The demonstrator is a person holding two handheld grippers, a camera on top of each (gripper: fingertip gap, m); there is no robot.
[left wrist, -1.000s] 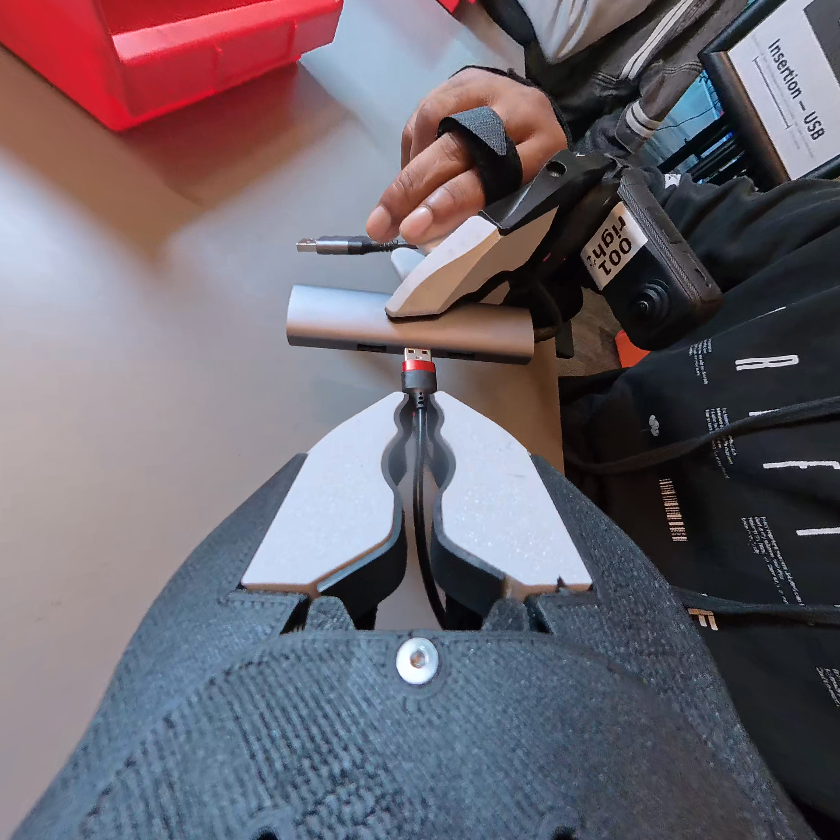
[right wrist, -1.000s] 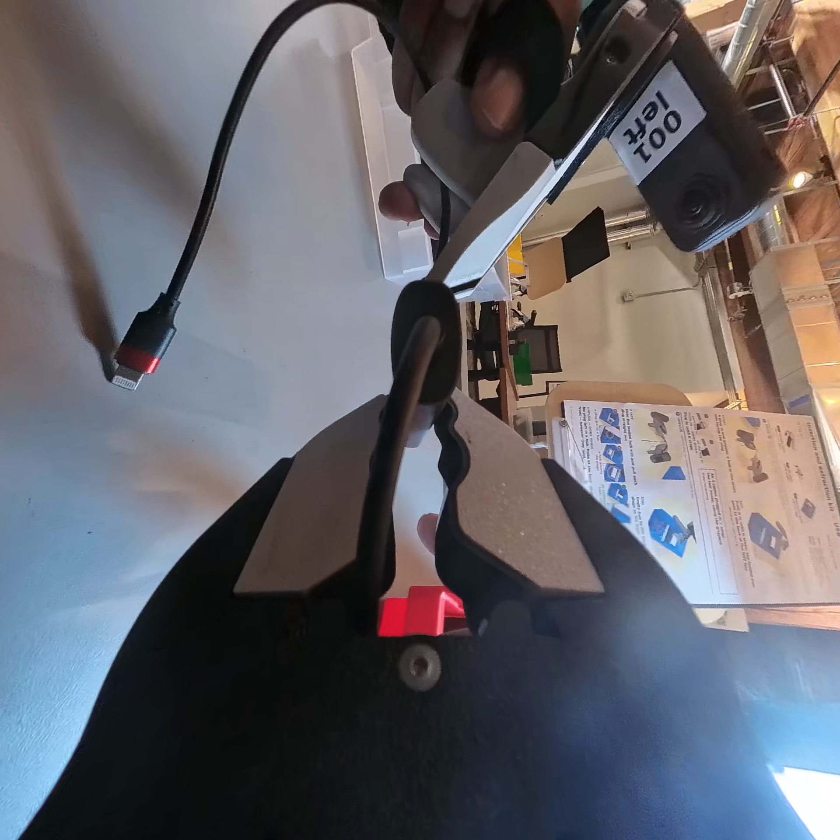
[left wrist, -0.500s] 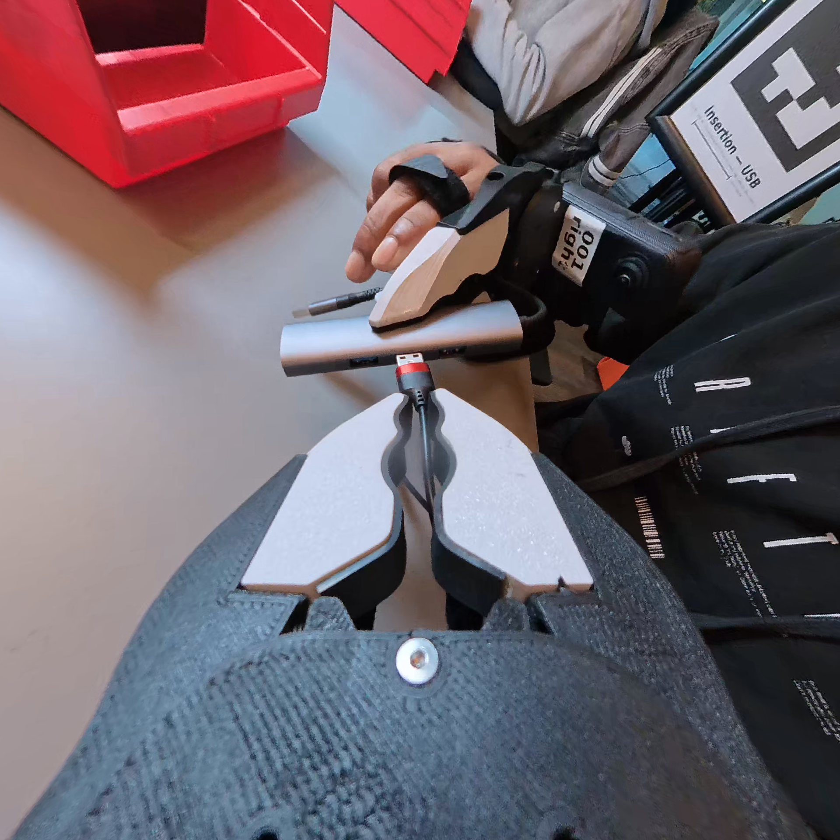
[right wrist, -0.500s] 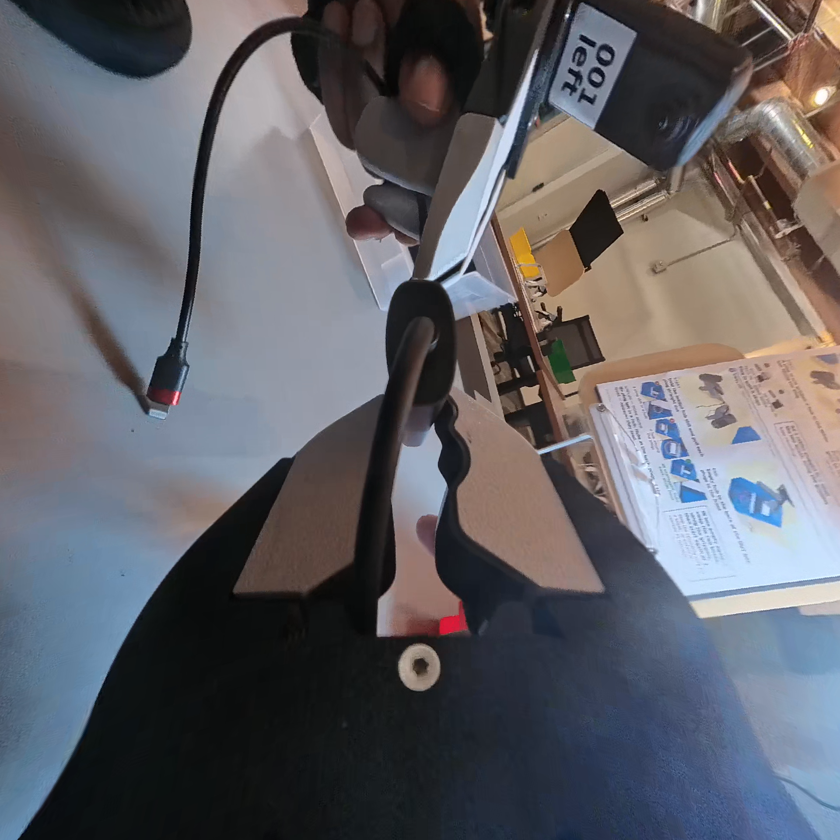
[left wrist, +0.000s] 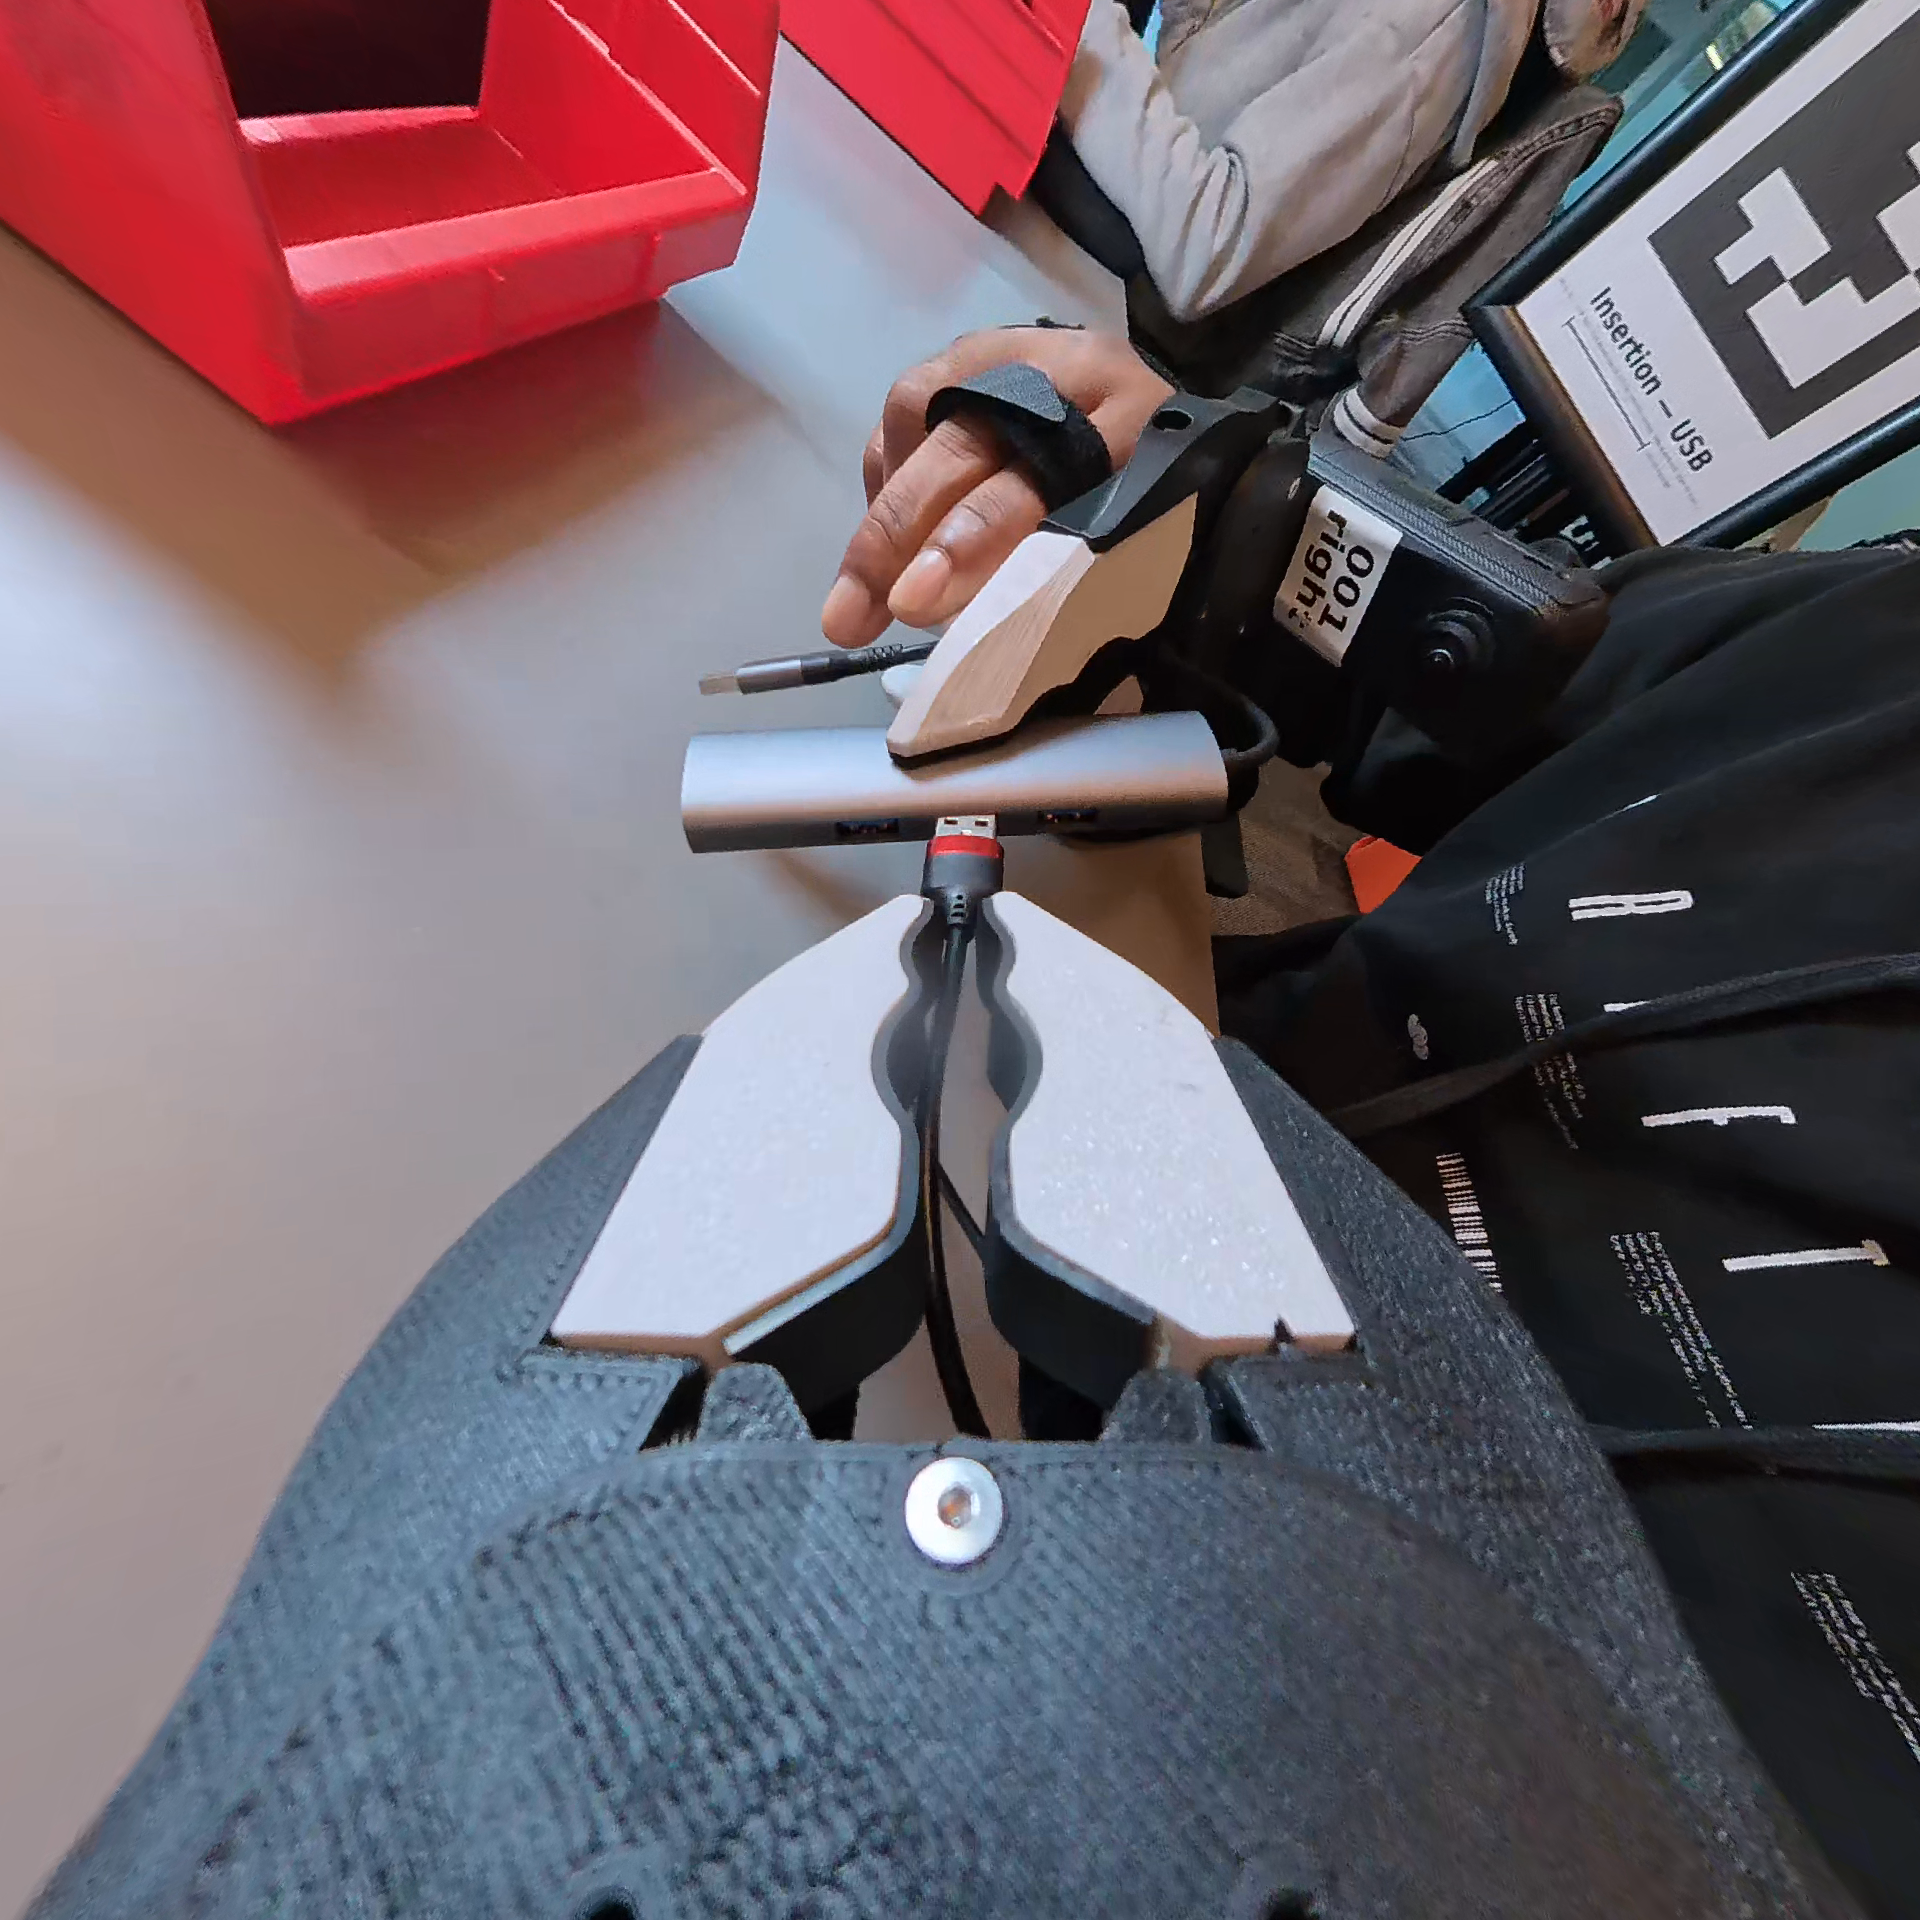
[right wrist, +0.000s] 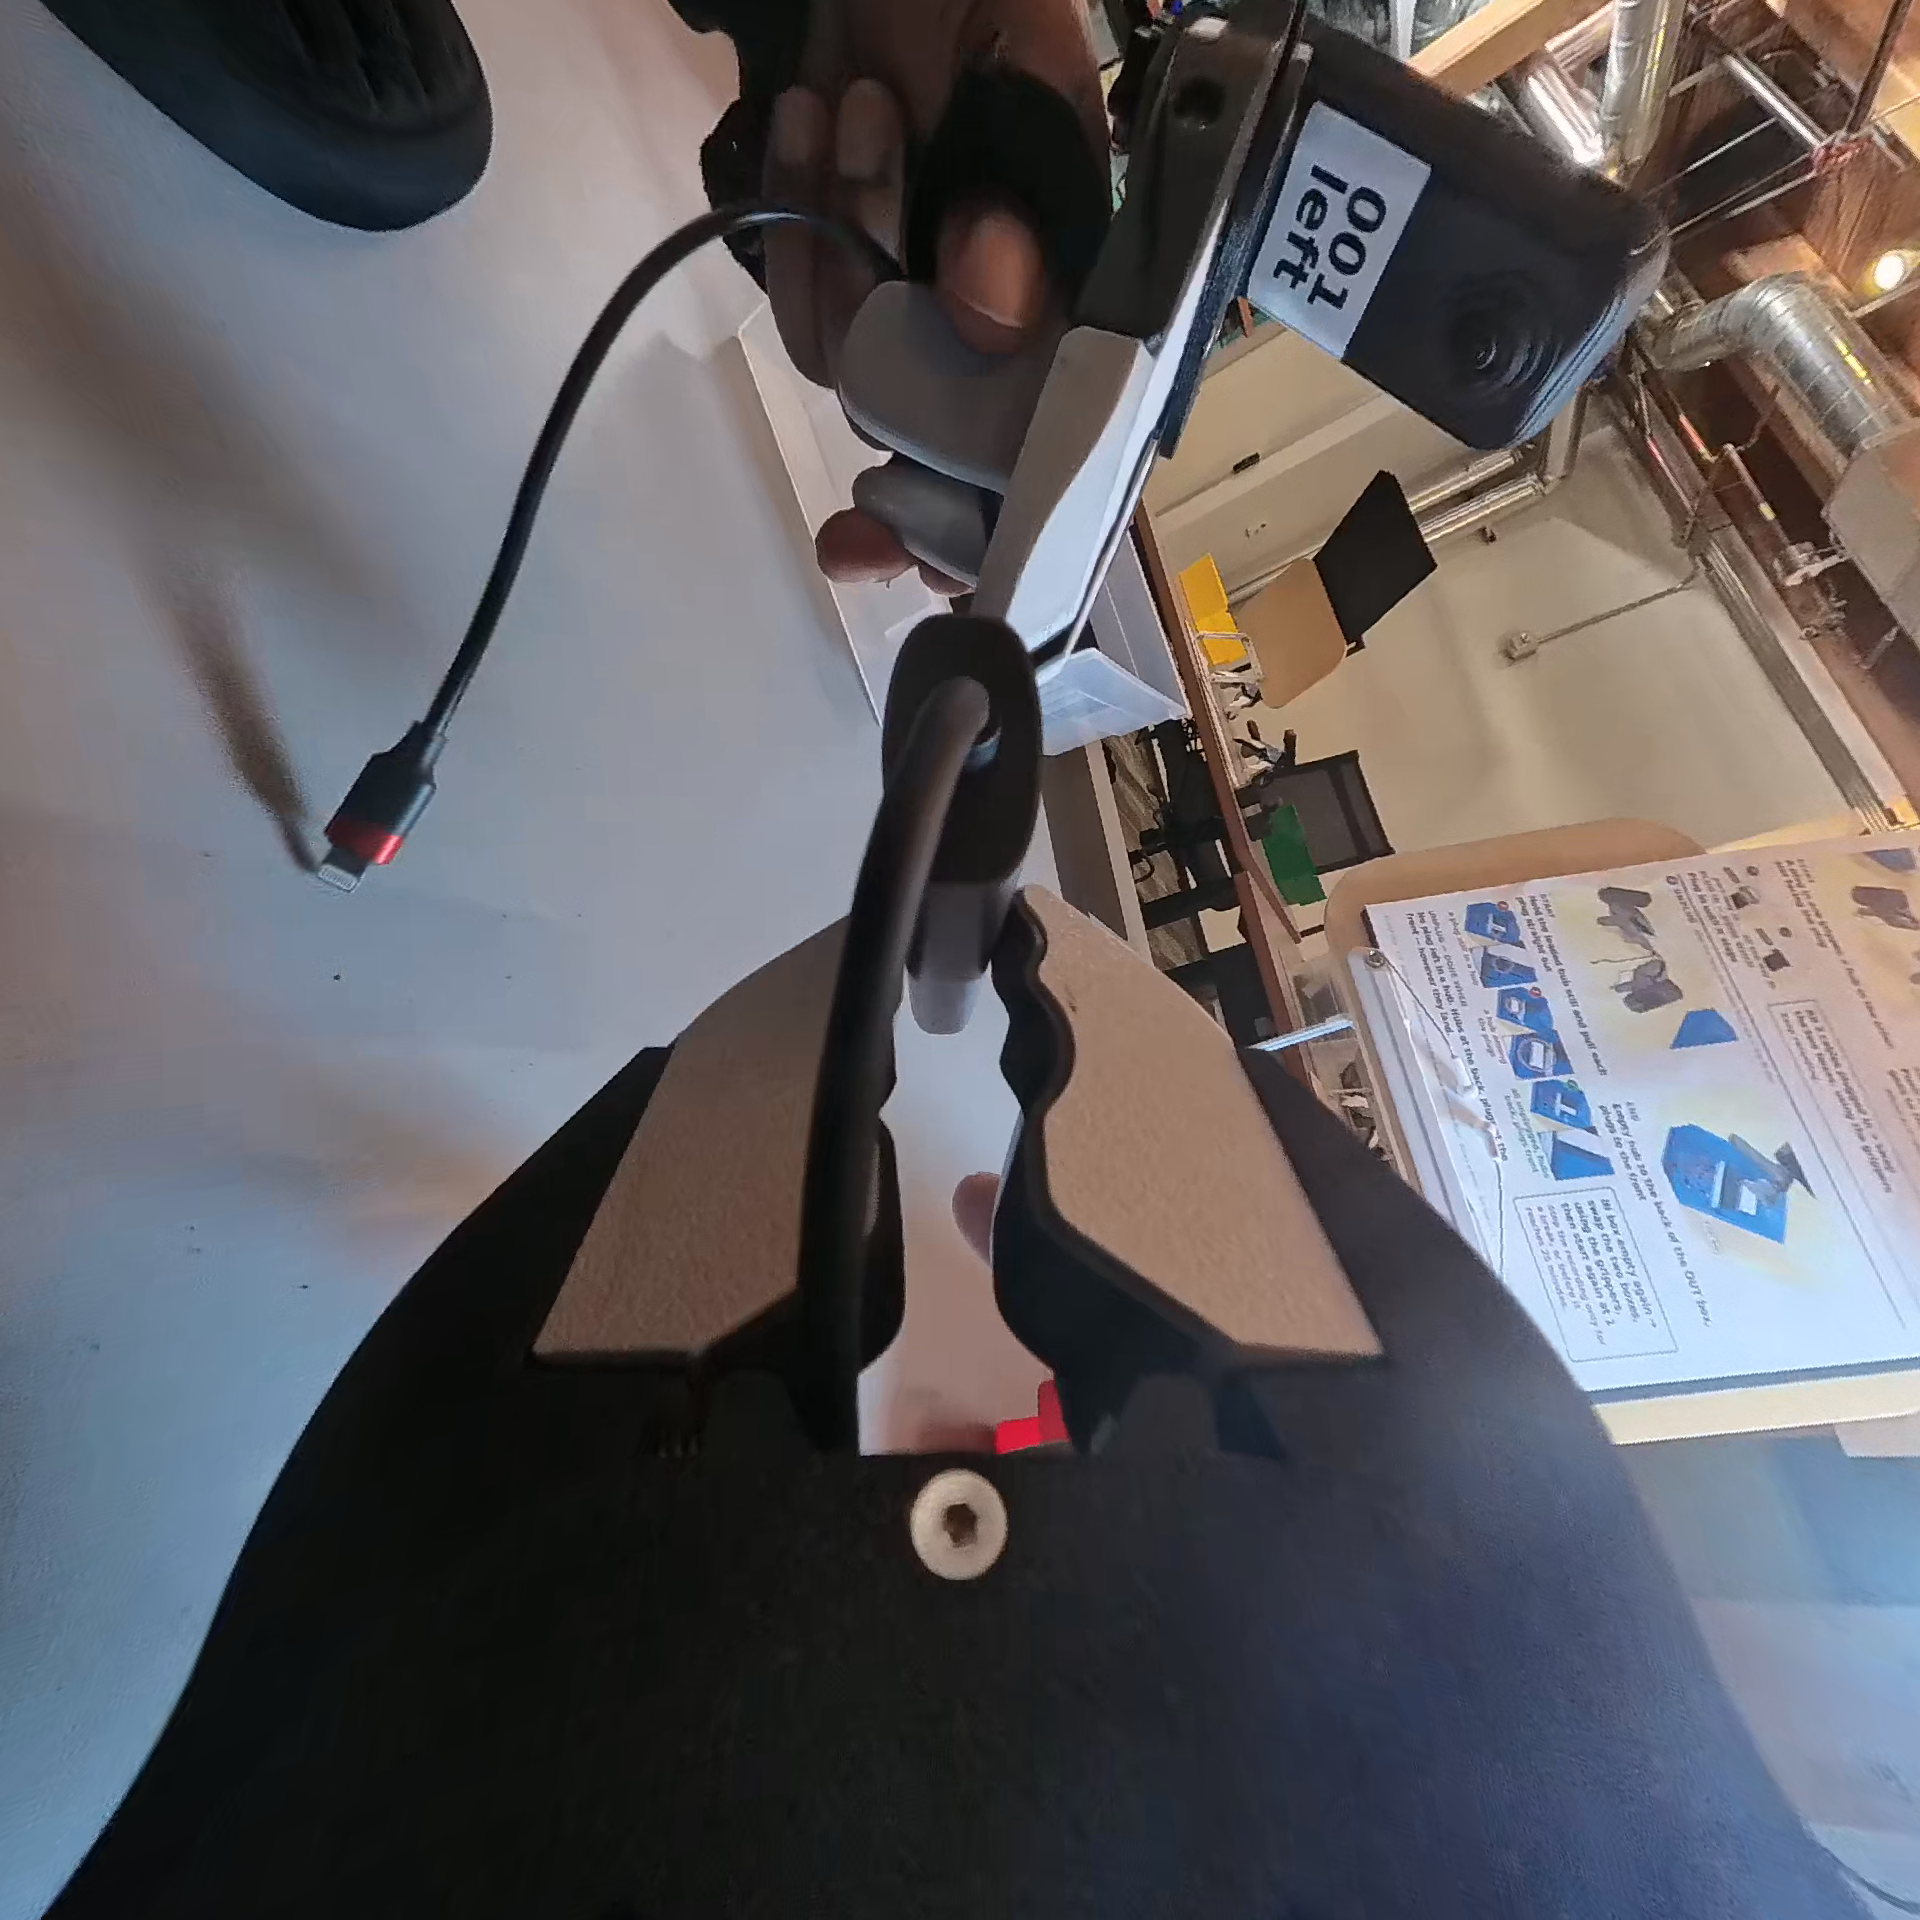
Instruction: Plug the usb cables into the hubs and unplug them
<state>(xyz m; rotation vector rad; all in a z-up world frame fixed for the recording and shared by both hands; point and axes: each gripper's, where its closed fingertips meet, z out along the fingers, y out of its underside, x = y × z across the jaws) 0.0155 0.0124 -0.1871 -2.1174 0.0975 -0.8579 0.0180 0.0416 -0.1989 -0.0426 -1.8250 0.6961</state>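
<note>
Hub: was level, then tilted; now level again, shifted right. Red-collared plug: metal tip now nearer the hub's port face than a second ago. Red bins: more in view. Loose cable end: drifted right over the worktop.

Both wrist cams sit right up close, facing each other across the hub, seen at 12 o'clock in each.
</note>
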